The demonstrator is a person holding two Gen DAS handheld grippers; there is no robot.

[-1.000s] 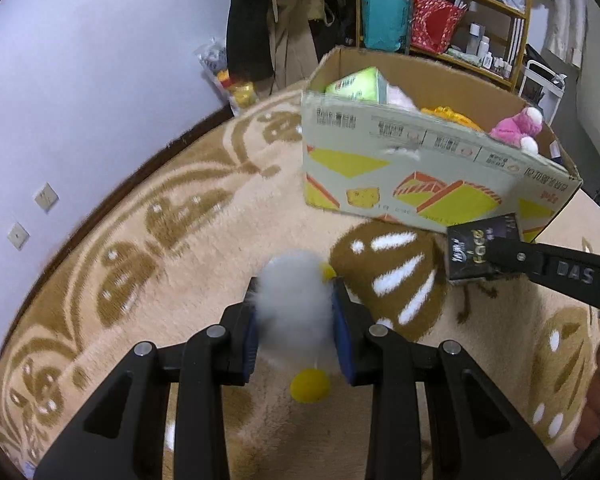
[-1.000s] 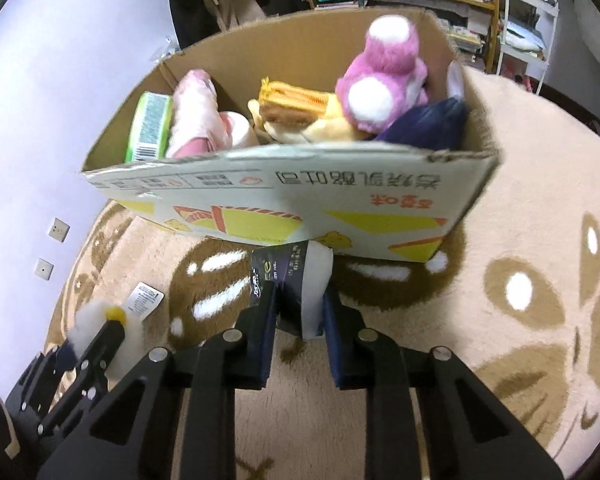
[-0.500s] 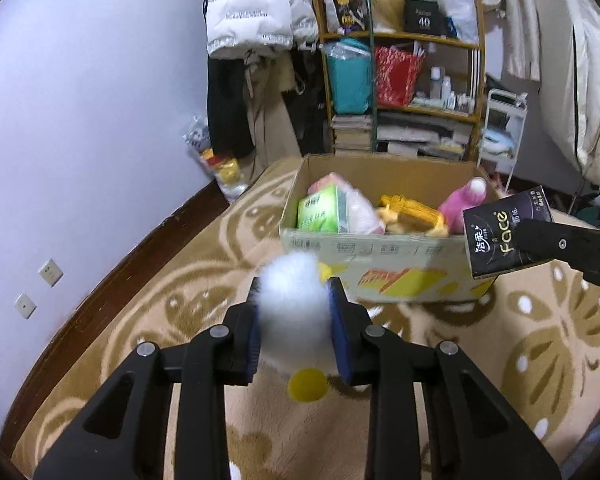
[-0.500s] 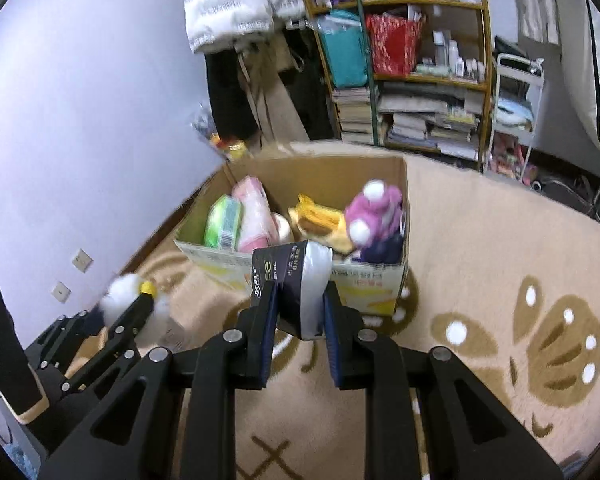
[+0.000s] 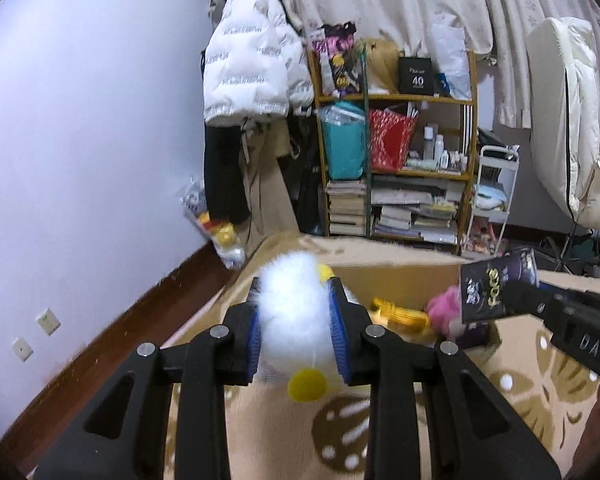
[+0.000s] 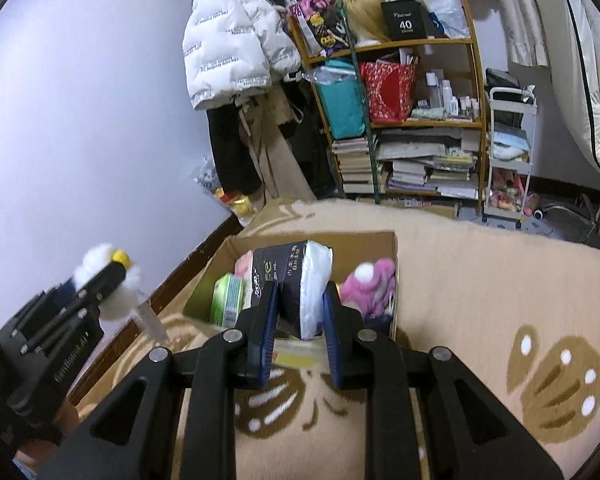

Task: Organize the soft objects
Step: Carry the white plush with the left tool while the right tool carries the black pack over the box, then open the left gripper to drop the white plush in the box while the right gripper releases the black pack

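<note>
A white fluffy plush toy [image 5: 294,316] with a yellow pompom [image 5: 306,385] hanging below is clamped between the blue pads of the left tongs [image 5: 294,330]. A dark tissue pack [image 6: 290,280] with a white plastic side is gripped by the right tongs [image 6: 298,322], held upright between the pads.

Ahead of both tongs, and below them, an open cardboard box [image 6: 380,240] is seen on the patterned beige carpet [image 6: 480,280]. Inside it, a green packet [image 6: 228,300] lies to the left of the right tongs, a pink plush [image 6: 370,284] to their right, and a yellow item [image 5: 400,312] is made out between the two pairs of tongs in the left view. The near part of the box is hidden behind the held things.

Beyond the box, a wooden shelf [image 6: 476,92] crowded with books, bags and bottles is seen, with a white puffer jacket [image 6: 224,48] hung to its left and a small white trolley [image 6: 510,152] to its right. A purple wall [image 5: 80,120] is found on the left.
</note>
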